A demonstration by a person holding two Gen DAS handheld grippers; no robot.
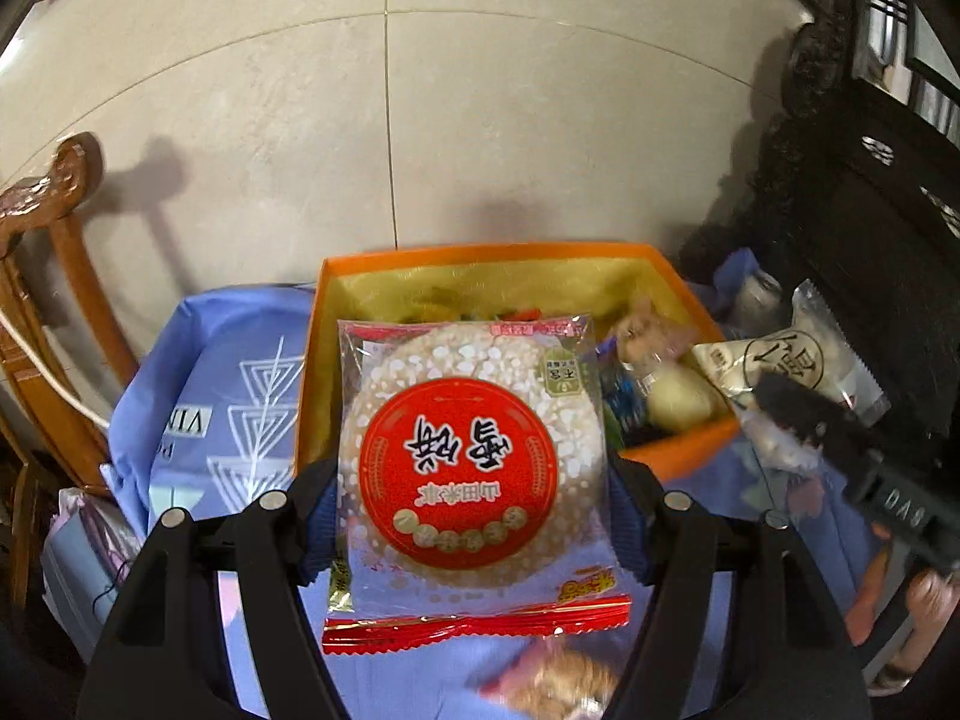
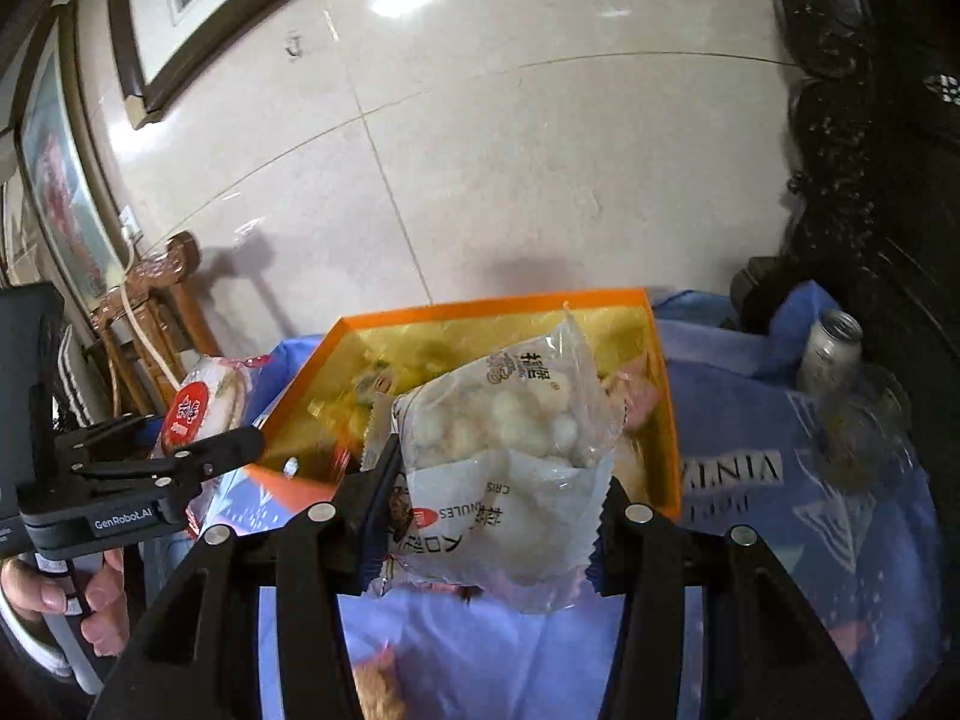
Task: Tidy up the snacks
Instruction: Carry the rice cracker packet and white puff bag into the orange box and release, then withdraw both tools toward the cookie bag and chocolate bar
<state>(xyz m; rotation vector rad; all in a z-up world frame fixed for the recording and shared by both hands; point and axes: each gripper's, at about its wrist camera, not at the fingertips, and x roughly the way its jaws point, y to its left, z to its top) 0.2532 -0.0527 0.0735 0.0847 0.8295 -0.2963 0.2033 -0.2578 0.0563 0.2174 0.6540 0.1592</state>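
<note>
Orange box (image 1: 690, 456) at twelve o'clock already has some snacks. Left gripper (image 1: 474, 510) pinches a rice cracker pack (image 1: 462, 462); right gripper (image 2: 492, 516) pinches a white puff bag (image 2: 510, 468). Both packs are not in yet.

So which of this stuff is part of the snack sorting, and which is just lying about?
Job:
- rice cake packet, in left gripper
- white puffs bag, in right gripper
- orange box

Lying about:
- drink can
- wooden chair
- blue cloth
</note>
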